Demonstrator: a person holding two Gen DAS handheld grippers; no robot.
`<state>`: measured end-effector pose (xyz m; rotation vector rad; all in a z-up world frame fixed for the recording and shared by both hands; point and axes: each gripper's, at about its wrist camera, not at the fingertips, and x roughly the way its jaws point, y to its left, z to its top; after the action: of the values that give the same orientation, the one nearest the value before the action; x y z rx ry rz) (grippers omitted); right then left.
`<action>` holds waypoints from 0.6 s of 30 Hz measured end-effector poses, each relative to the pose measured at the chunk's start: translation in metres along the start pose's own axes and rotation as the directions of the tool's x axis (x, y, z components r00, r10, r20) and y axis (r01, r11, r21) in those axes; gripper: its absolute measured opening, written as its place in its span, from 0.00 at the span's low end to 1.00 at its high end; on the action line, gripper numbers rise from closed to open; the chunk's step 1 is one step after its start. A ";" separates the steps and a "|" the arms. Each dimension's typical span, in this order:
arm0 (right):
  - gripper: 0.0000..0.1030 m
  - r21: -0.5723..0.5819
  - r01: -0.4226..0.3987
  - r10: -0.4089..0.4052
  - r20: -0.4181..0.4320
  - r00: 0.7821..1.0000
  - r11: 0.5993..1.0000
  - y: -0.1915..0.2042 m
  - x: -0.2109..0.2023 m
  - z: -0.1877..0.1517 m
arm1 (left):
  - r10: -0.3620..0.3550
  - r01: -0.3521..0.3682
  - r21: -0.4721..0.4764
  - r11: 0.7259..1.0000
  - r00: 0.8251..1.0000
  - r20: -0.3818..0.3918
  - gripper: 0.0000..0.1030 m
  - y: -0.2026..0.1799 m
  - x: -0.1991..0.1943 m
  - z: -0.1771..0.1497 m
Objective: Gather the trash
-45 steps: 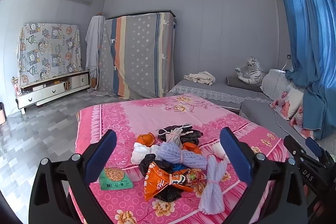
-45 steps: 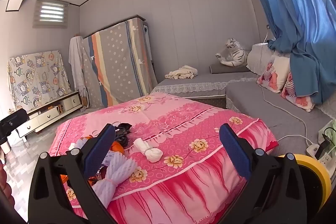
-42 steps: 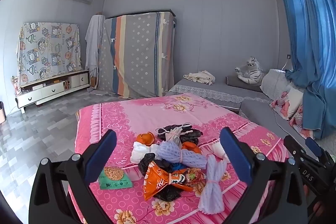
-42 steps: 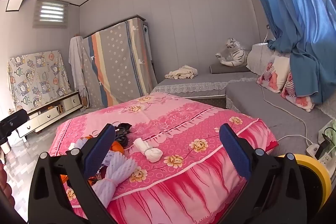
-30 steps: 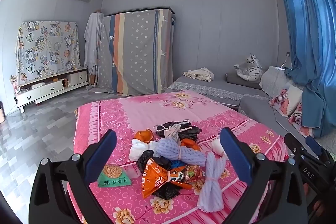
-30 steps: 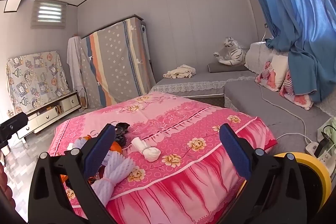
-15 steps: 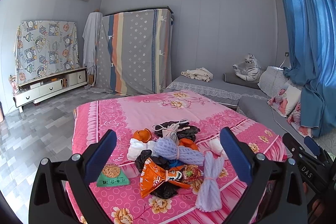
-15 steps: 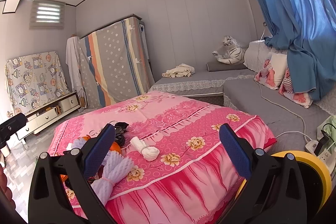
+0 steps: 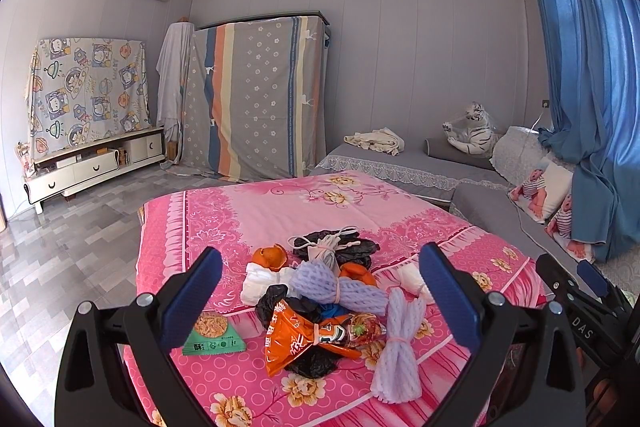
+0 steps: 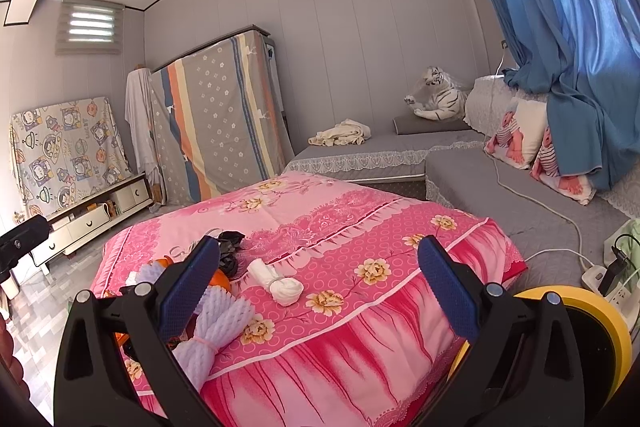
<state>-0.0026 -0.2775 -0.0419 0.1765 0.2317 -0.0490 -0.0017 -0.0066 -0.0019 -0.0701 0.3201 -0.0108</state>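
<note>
A pile of trash lies on the pink bed [image 9: 256, 211]: an orange snack wrapper [image 9: 296, 341], purple foam nets [image 9: 340, 287], black plastic bags [image 9: 344, 247], orange peel [image 9: 270, 255] and a green snack packet [image 9: 212, 335]. A white knotted wad [image 10: 280, 285] lies apart on the cover, and a tied purple foam net [image 10: 218, 323] is beside it. My left gripper [image 9: 320, 297] hovers open above and in front of the pile, holding nothing. My right gripper [image 10: 318, 289] is open too, before the bed's near corner, empty.
A yellow-rimmed bin [image 10: 592, 331] stands low at the right. A grey sofa [image 10: 500, 183] with cushions, a toy tiger [image 10: 440, 99] and a white cable flanks the bed. A power strip [image 10: 612, 283] lies by it. A cloth-covered cabinet [image 9: 256, 99] and tiled floor [image 9: 68, 247] are at the left.
Both views have shifted slightly, the bed and trash sitting a little lower and nearer. Both grippers stay open; nothing on the bed has moved.
</note>
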 end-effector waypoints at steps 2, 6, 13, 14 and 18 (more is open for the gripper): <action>0.92 -0.001 0.001 -0.001 0.000 1.000 1.000 0.000 0.000 0.001 | 0.001 -0.001 -0.002 1.000 1.000 0.000 0.92 0.002 0.003 0.000; 0.92 0.001 -0.002 0.002 -0.003 1.000 1.000 0.000 0.001 0.000 | -0.002 0.002 -0.001 1.000 1.000 -0.002 0.92 0.001 0.002 0.000; 0.92 0.000 -0.002 0.002 -0.003 1.000 1.000 0.000 0.001 -0.001 | -0.008 0.008 -0.001 1.000 1.000 -0.002 0.92 0.002 0.001 0.000; 0.92 0.001 -0.002 0.002 -0.004 1.000 1.000 0.000 0.002 -0.002 | -0.008 0.008 0.000 1.000 1.000 -0.001 0.92 0.001 0.001 0.000; 0.92 0.002 -0.001 0.001 -0.004 1.000 1.000 0.000 0.002 -0.001 | -0.009 0.009 0.000 1.000 1.000 -0.002 0.92 0.001 0.000 0.001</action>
<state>-0.0014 -0.2777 -0.0434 0.1785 0.2353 -0.0478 -0.0013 -0.0051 -0.0016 -0.0716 0.3217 -0.0193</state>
